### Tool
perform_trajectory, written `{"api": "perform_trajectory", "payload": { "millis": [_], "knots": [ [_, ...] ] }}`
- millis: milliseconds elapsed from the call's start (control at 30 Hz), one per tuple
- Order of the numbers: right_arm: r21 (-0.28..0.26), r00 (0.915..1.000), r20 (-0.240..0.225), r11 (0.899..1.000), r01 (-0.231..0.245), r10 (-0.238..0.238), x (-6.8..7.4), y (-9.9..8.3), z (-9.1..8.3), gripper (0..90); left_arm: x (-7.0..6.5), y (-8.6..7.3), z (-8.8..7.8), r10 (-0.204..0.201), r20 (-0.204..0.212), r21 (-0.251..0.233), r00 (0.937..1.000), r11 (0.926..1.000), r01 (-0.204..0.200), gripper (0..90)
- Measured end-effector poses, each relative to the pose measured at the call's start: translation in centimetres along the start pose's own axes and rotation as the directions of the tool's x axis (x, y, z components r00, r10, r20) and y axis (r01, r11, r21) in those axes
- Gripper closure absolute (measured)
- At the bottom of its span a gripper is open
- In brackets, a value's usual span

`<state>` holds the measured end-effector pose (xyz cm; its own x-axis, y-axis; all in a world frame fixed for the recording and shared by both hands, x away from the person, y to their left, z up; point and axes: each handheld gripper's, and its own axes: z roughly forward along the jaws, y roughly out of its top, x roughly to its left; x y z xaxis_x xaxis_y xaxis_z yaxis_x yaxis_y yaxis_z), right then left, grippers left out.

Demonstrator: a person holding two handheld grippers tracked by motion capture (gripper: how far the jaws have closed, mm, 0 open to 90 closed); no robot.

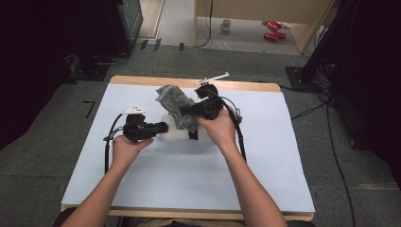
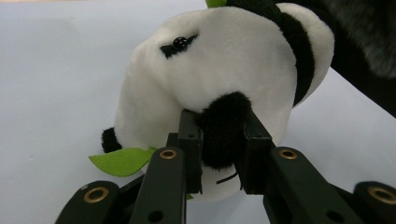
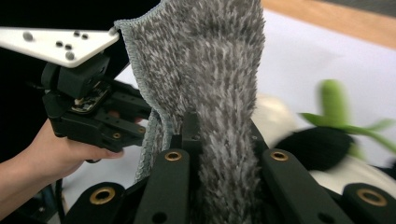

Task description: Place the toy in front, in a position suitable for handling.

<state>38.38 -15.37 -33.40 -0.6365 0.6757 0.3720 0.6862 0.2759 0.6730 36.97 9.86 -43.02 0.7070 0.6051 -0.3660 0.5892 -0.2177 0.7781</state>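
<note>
A plush panda [image 2: 219,88], white with black ear, limbs and a glossy bead eye, lies on its side at the centre of the high view, small green felt leaves [image 2: 122,161] sewn to it. The left tool [image 2: 223,156] is clamped on one of the toy's black fuzzy paws, seen at lower centre of the left gripper view, its two black jaws pressing into the pile from either side. The right tool [image 3: 223,140] is closed on a grey shaggy cloth [image 3: 210,84] with a stitched hem, which stands up from the jaws through the middle of the right gripper view; in the high view the cloth [image 1: 176,106] hangs bunched just above the panda [image 1: 182,132], touching or nearly touching it, and which cannot be told. The left tool [image 1: 158,127] sits left of centre in the high view and the right tool [image 1: 189,111] just right of the cloth, each in a bare hand with forearms rising from the bottom edge. The worktop [image 1: 142,189] is a wooden board covered by a pale blue-white sheet, standing on grey carpet. At the upper edge of the high view lie a light wooden partition [image 1: 265,9], a mug [image 1: 225,24] and red cans [image 1: 273,29] on the floor, with black equipment and cables in the dark corners. No legible writing or brand shows.
</note>
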Motion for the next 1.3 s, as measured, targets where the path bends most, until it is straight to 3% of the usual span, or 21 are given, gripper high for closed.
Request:
{"api": "perform_trajectory", "payload": {
  "millis": [167,233,300,400,567,800,933,1100,1300],
  "knots": [
    [0.045,0.9999,-0.011,0.999,-0.004,0.005,0.6,-0.6,2.6,79.2,0.0,0.0,0.0,0.001,-0.002,0.001,1.0000,1.0000,-0.001,74.9],
    [0.066,1.0000,0.005,0.998,0.006,-0.006,0.3,-1.0,3.2,79.1,0.1,0.1,0.0,0.004,-0.002,0.002,1.0000,1.0000,-0.004,74.9],
    [0.061,1.0000,-0.006,0.998,-0.002,0.003,-0.3,-1.6,3.4,79.1,0.3,0.1,0.0,0.014,0.000,0.007,0.9999,0.9999,-0.014,74.8],
    [0.062,1.0000,-0.006,0.998,-0.001,0.001,-1.3,-2.1,2.6,78.9,0.3,0.1,0.0,0.013,0.001,0.006,0.9999,0.9999,-0.013,74.8],
    [0.069,0.9985,0.048,0.997,0.024,-0.027,-2.6,-3.1,0.9,78.8,0.3,0.2,0.0,0.013,0.006,0.010,0.9999,0.9999,-0.013,74.8],
    [0.009,0.9995,0.029,1.000,0.012,-0.012,-3.9,-5.4,-1.2,78.8,-0.2,0.1,0.0,0.036,-0.006,0.017,0.9993,0.9992,-0.036,74.7],
    [0.018,0.9993,0.026,1.000,0.025,-0.026,-4.1,-5.6,-1.8,78.8,-0.4,0.0,-0.1,0.038,-0.003,0.017,0.9993,0.9991,-0.038,74.7],
    [-0.011,0.9996,0.021,1.000,-0.018,0.018,-5.3,-5.9,-3.2,78.7,-0.6,0.1,-0.3,0.024,0.008,0.023,0.9997,0.9994,-0.024,75.6],
    [-0.044,0.9970,0.053,0.998,-0.053,0.056,-6.9,-6.0,-5.3,78.7,-0.9,0.2,-0.7,0.018,0.031,0.041,0.9994,0.9990,-0.019,76.6]
  ]
}}
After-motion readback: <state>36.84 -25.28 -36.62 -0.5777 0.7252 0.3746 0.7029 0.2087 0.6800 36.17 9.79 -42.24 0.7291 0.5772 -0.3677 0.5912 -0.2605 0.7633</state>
